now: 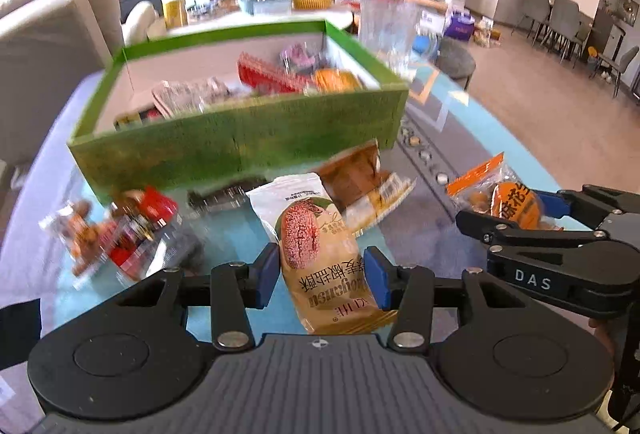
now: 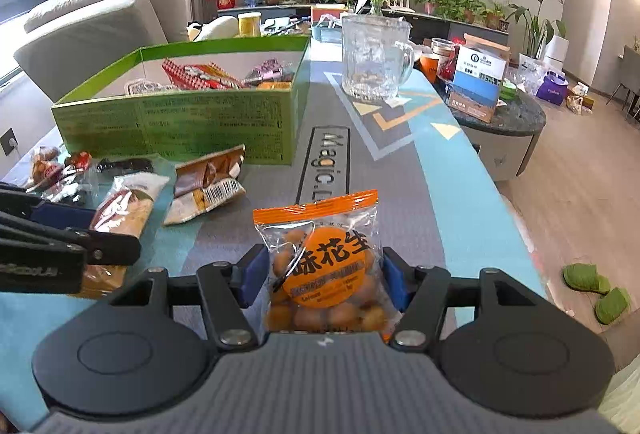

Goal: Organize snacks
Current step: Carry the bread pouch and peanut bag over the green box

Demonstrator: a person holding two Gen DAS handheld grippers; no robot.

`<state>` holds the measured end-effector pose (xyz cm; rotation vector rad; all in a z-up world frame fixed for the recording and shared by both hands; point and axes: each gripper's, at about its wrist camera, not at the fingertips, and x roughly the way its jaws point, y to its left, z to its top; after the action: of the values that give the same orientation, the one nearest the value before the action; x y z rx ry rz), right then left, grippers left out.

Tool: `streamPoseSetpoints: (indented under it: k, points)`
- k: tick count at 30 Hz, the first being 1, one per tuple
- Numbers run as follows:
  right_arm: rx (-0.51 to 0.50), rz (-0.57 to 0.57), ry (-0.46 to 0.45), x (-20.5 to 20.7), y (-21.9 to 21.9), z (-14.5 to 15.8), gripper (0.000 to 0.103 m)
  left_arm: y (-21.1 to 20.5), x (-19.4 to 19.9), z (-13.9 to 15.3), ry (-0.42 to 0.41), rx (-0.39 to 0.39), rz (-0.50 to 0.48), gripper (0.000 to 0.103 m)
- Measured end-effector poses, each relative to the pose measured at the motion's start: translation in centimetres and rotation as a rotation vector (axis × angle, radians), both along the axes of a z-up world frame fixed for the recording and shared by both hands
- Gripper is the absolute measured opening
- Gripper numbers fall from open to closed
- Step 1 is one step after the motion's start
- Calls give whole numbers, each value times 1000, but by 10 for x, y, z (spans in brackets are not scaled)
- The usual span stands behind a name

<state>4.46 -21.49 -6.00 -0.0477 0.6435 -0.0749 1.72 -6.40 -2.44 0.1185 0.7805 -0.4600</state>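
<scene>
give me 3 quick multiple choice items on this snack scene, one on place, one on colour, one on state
1. Where is the glass mug?
A. inside the box
B. on the table beside the green box
C. on the floor

2. What colour is the top band of the peanut packet?
A. orange
B. purple
C. white

3. What is the right gripper doing?
A. gaping over nothing
B. holding the mug
C. shut on the peanut packet

Answers: 1 B, it stands on the mat right of the box. 2 A, the sealed strip is orange. 3 C, both pads press its sides.
</scene>
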Motion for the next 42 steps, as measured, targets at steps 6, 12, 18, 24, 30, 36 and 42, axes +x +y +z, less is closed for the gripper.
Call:
streamPoseSetpoints:
  k: [6,12,18,24,30,36,42]
  points:
    - [4,17,-65,5,6,18,58,7,7,20,-73,-29,39,43]
    - [1,42,-120,15,15,35,58,18,22,39,-137,-65,75,43]
    - [12,77,-187,31,25,56,58,42,52,66,-205,-104,143,43]
    - [41,107,-225,55,33,72,58,59,87,76,-223,-123,204,43]
    - [75,119,-200,80,39,72,58,62,107,64,-200,-139,274,43]
    - [81,122,-180,100,46,72,58,60,124,54,-179,-151,280,44]
    - [76,118,-165,122,51,70,58,64,146,49,-174,-139,308,44]
